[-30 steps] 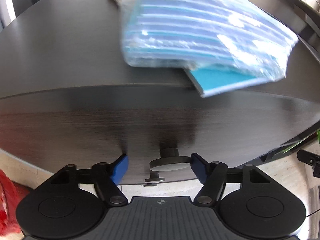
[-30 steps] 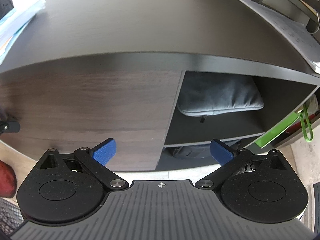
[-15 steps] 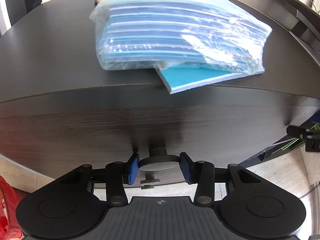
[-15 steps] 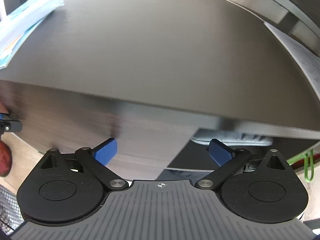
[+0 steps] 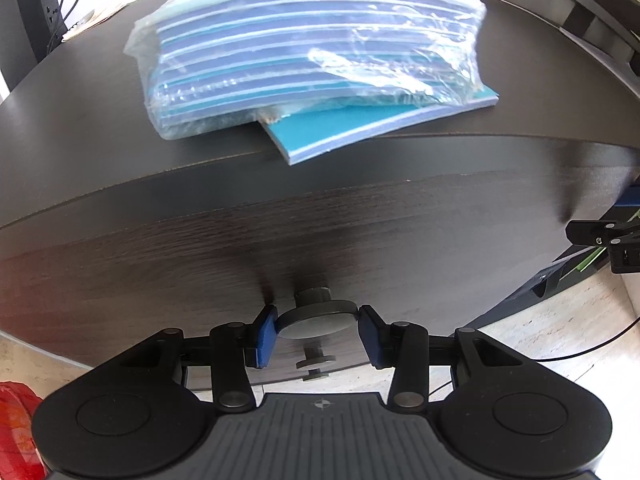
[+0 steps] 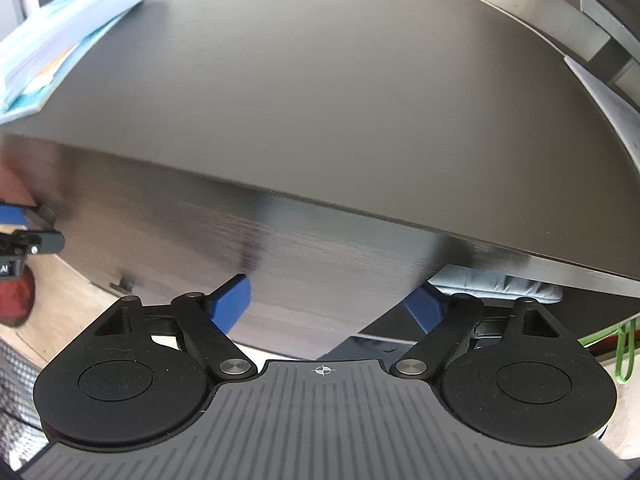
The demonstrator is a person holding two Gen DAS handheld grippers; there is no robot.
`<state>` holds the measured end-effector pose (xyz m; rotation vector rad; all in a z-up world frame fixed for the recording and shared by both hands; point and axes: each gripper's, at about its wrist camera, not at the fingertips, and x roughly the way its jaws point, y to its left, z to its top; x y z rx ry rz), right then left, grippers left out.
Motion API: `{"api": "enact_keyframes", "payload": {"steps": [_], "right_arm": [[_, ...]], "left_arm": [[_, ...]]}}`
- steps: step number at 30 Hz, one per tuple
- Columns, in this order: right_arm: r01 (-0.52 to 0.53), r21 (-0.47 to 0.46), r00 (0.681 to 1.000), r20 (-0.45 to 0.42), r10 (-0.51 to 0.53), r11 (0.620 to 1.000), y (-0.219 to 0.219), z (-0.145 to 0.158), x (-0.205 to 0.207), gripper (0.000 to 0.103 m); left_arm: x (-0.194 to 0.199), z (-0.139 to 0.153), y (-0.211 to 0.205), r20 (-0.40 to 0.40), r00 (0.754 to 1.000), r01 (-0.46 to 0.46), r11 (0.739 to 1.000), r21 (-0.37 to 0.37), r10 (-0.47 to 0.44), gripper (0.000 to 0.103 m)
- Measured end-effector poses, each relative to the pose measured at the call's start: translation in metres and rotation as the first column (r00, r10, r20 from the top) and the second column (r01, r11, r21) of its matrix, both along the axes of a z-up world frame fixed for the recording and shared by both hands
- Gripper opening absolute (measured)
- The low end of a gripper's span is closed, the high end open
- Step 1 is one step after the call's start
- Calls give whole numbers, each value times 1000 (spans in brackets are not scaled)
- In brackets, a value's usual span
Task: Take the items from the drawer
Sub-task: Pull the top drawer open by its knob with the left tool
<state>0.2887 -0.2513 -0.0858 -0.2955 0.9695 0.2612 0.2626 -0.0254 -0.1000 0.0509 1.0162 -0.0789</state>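
Clamping the round metal knob [image 5: 317, 322] of the drawer [image 5: 280, 256], the left gripper [image 5: 316, 334] has its two blue pads pressed against the knob's opposite edges, jaws narrow around the flat grey disc. The knob sits on a short cylindrical stem that joins the drawer's dark front, a wood-grain laminate with fine horizontal streaks; the front lies flush under the tabletop edge. A second, smaller knob [image 5: 316, 362] of the same shape shows below the first.

On the smooth matte desk top [image 5: 520, 92] above lies a stack of blue and teal booklets in a crinkled clear plastic bag [image 5: 312, 56], glossy where light catches the wrap. One teal sheet [image 5: 360, 120] with a pale edge sticks out from under the bag, its corner near the desk's front lip.

The right gripper [image 6: 328, 306] hovers with its jaws spread wide and nothing between them, its blue pads in front of the same grained cabinet face [image 6: 240, 256]. To its right an open compartment holds a soft grey padded sleeve [image 6: 496, 286]. A bright green looped strap [image 6: 624, 356] hangs at the far right edge. Pale stone-look flooring [image 5: 540, 320] shows below the furniture.
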Motion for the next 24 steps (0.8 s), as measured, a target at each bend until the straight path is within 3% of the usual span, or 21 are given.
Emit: {"api": "enact_keyframes", "payload": {"steps": [9, 16, 21, 24], "right_arm": [[-3, -26, 1000, -6, 3, 1000, 3, 1, -30, 88], [29, -30, 999, -25, -30, 999, 0, 2, -67, 88], [159, 40, 987, -28, -158, 986, -14, 1, -105, 93], [219, 112, 976, -27, -218, 969, -25, 10, -129, 94]], "left_arm": [[-21, -4, -10, -9, 999, 41, 998, 41, -40, 41], [-54, -7, -11, -49, 995, 85, 996, 7, -85, 44], [-87, -3, -8, -64, 994, 95, 994, 45, -92, 70], [-109, 1, -5, -64, 993, 100, 993, 59, -96, 77]]}}
